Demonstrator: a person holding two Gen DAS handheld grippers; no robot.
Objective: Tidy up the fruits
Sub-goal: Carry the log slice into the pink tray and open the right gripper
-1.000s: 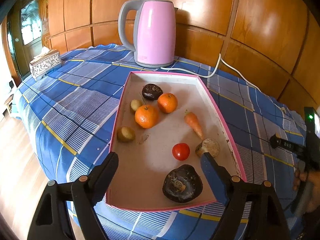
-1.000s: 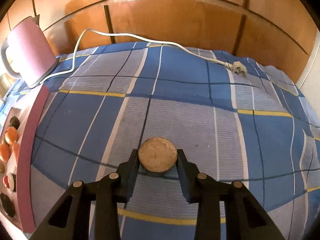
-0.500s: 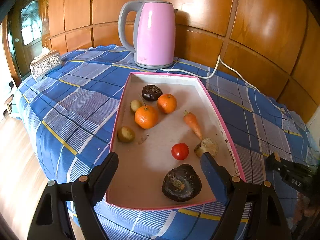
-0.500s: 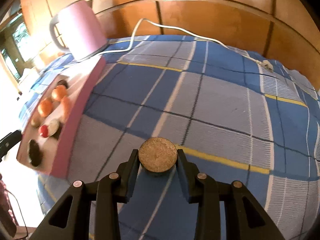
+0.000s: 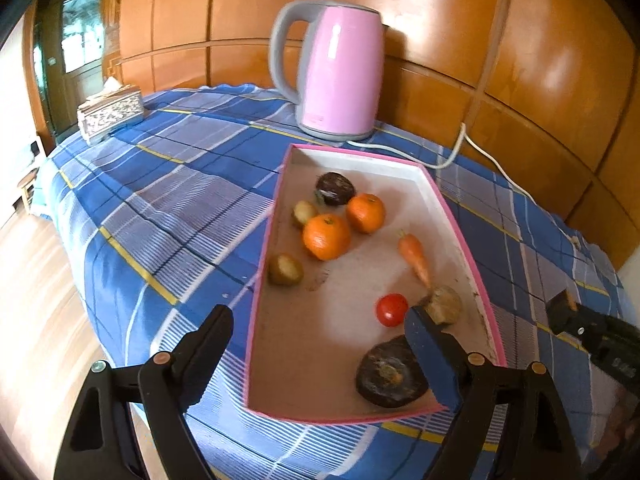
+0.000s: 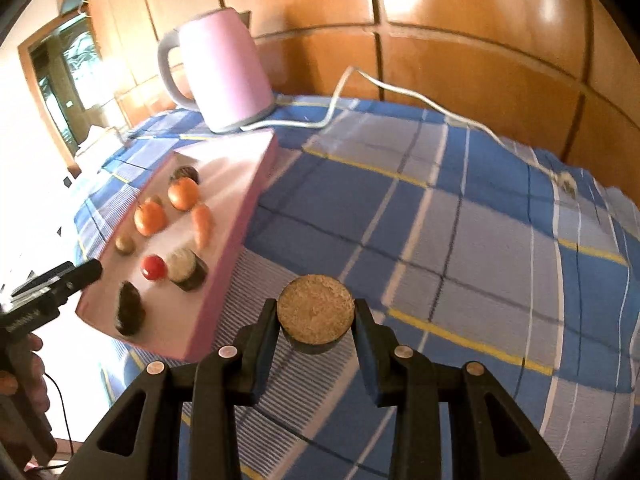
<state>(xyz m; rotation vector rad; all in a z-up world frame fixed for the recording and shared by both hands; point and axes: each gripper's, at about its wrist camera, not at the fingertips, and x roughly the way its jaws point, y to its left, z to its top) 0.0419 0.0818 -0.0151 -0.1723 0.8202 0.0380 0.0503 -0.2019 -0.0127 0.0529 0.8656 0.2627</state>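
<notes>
A pink-rimmed tray (image 5: 460,232) on the blue checked cloth holds two oranges (image 5: 327,237), a carrot (image 5: 416,256), a tomato (image 5: 392,310), dark fruits (image 5: 335,188) and small yellowish ones (image 5: 285,269). My left gripper (image 5: 318,320) hovers over the tray's near end. Its jaws are opening, and nothing is pressed between them. My right gripper (image 6: 316,320) is shut on a round brown fruit piece (image 6: 316,308) with its tan cut face up. It is held above the cloth, just right of the tray's side wall (image 6: 236,248).
A pink kettle (image 5: 340,72) stands behind the tray, and its white cord (image 5: 480,152) trails right along the wood-panelled wall. A patterned tissue box (image 5: 110,112) sits at the far left corner. The table's left edge drops to a wooden floor.
The right gripper has swung left and risen with the fruit piece, so the tray now lies close beside it. The left gripper stays over the tray, its jaws slightly wider.
</notes>
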